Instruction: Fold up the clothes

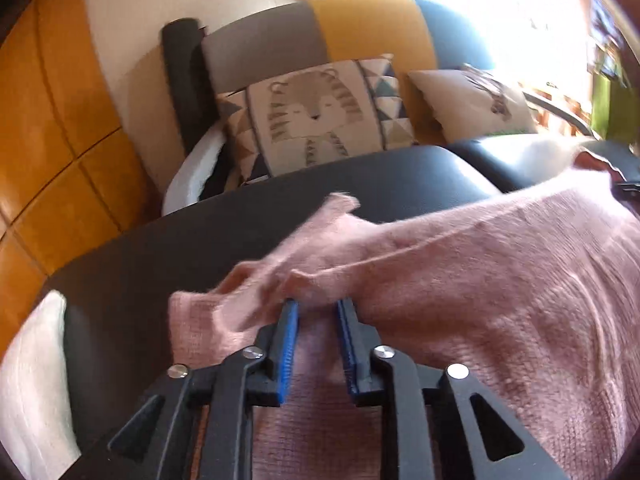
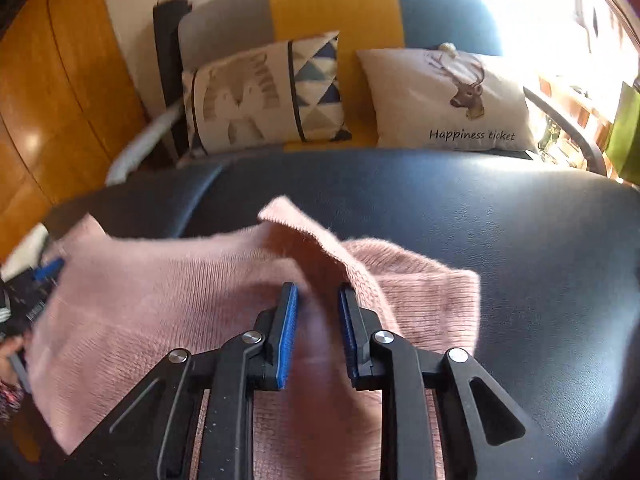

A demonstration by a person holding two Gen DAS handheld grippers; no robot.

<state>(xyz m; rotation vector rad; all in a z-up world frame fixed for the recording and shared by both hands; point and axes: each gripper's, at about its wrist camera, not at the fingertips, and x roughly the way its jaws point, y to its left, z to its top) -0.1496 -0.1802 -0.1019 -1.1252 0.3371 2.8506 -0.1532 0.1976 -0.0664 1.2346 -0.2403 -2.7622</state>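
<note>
A pink knit sweater (image 1: 500,280) is lying spread across a black leather seat (image 2: 500,232), with 1 sleeve end folded over at each side. The left gripper (image 1: 318,306) is pointing down at the sweater's left portion; its 2 blue-padded fingers (image 1: 290,320) are standing slightly apart, with a bunched fold of knit lying just ahead of the tips and pink fabric showing in the gap — the pads are not pressing on it. The right gripper (image 2: 318,292) is hovering over the sweater's right portion, beside a turned-up cuff (image 2: 280,210); its fingers (image 2: 288,312) are likewise slightly spread, gripping nothing. Behind the seat, a tiger-print cushion (image 1: 316,116) and a deer-print cushion (image 2: 448,100) lettered "Happiness ticket" are leaning against a grey, yellow and blue backrest (image 2: 332,4).
</note>
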